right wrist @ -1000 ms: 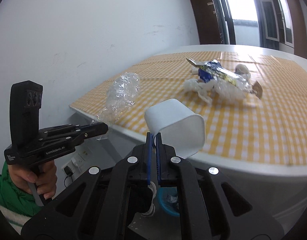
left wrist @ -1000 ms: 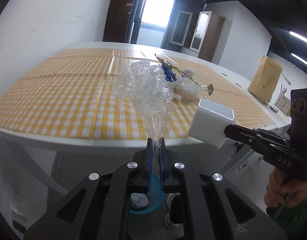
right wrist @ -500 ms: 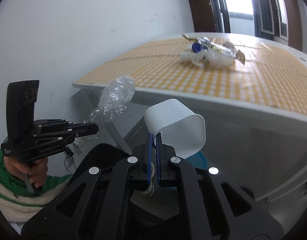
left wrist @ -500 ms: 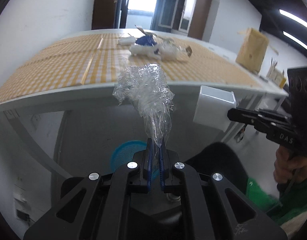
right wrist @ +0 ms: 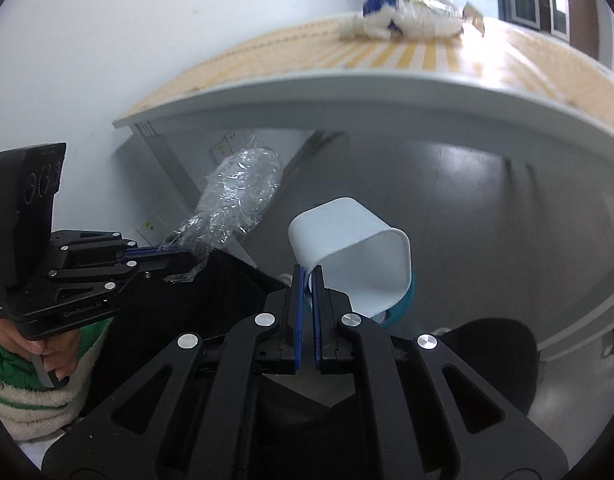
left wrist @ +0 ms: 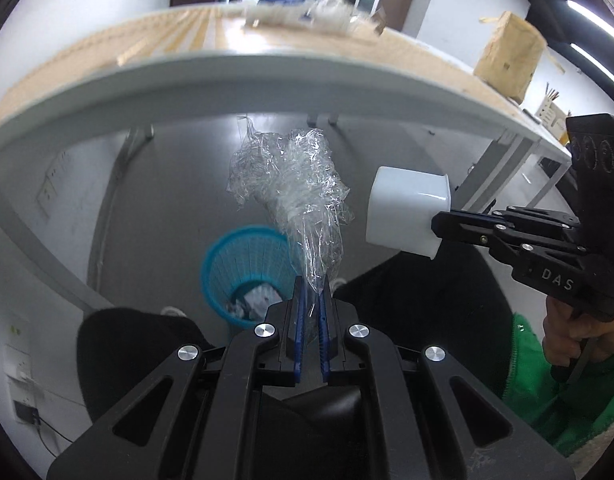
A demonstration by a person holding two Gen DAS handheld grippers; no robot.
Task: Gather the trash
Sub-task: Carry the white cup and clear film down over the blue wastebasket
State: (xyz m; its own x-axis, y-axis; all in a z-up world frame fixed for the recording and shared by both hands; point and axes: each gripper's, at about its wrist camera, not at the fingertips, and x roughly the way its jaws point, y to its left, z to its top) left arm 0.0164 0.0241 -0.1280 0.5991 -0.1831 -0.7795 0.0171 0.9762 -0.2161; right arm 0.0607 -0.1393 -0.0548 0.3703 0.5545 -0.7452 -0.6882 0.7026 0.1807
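Observation:
My left gripper (left wrist: 311,285) is shut on a crumpled clear plastic wrap (left wrist: 291,184), held in the air below the table edge; the wrap also shows in the right wrist view (right wrist: 235,200). My right gripper (right wrist: 307,276) is shut on the rim of a white plastic cup (right wrist: 351,256), which also shows in the left wrist view (left wrist: 407,212). A blue mesh waste bin (left wrist: 247,268) stands on the floor under the table, beneath both grippers, with some trash inside. More trash (right wrist: 403,20) lies on the checkered tabletop.
The white table edge (left wrist: 267,76) arches overhead. Table legs (right wrist: 167,164) stand at the left by the wall. A brown paper bag (left wrist: 511,56) sits on the table's far right. Black shapes (left wrist: 419,292) lie on both sides of the bin.
Both grippers have dropped from table height to below the table edge, carrying the wrap and the cup. The blue bin has come fully into view under them.

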